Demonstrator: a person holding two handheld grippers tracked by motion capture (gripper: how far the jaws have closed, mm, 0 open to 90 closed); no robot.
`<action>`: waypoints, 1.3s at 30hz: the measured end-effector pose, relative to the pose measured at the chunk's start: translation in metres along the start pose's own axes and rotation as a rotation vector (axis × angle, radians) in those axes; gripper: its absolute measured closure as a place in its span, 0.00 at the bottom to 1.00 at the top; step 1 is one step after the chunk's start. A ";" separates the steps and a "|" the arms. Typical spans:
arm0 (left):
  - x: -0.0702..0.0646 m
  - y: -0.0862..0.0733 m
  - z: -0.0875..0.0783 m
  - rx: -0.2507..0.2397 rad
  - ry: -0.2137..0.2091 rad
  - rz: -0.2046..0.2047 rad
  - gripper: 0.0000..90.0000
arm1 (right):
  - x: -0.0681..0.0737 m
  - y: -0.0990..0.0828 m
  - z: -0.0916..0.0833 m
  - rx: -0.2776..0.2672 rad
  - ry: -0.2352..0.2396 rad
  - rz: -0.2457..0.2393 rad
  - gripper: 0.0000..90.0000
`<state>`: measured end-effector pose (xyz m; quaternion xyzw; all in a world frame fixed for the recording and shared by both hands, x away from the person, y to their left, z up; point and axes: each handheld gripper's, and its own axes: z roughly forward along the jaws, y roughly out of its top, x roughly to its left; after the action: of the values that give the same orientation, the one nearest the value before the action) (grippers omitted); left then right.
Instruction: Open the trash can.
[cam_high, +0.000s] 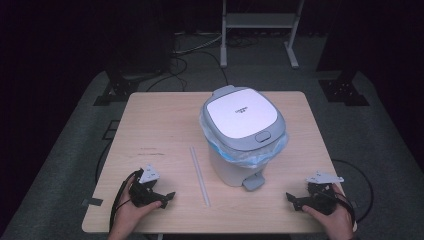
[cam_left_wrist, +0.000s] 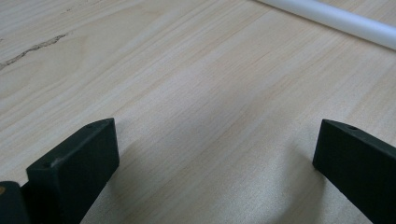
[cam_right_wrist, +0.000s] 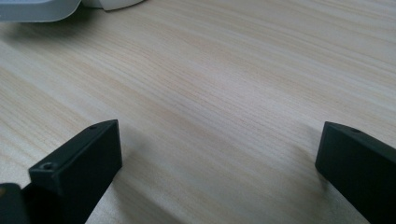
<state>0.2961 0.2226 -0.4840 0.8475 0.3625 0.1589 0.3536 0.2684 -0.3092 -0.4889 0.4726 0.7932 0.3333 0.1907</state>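
Centrally, a rounded white bin (cam_high: 243, 134) tops the pale woodgrain table (cam_high: 160, 130).

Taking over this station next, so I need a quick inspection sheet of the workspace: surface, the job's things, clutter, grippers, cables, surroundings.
Surface: light wooden table, with a dark scratch mark left of centre.
Job's things: white pedal bin with its grey-rimmed lid shut, blue bag liner showing under the rim, pedal facing the person; long white rod lying flat beside it.
Clutter: nothing seen.
Grippers: left gripper and right gripper rest at the near edge, jaws wide open, nothing between them.
Cables: one trails from each gripper; more lie on the floor behind the table.
Surroundings: grey carpet, white metal stand at the back, dark room.
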 end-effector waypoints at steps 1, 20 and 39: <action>0.000 0.000 0.000 0.000 0.000 0.000 0.00 | 0.000 0.000 0.000 0.000 0.000 0.000 0.00; 0.000 0.000 0.000 0.000 -0.006 0.006 0.00 | -0.002 0.001 -0.008 -0.011 -0.002 0.021 0.27; 0.000 -0.001 -0.001 0.000 -0.007 0.007 0.00 | 0.001 0.005 -0.022 -0.046 0.046 0.024 0.73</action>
<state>0.2957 0.2233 -0.4840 0.8493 0.3584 0.1570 0.3543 0.2575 -0.3141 -0.4696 0.4696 0.7839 0.3645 0.1791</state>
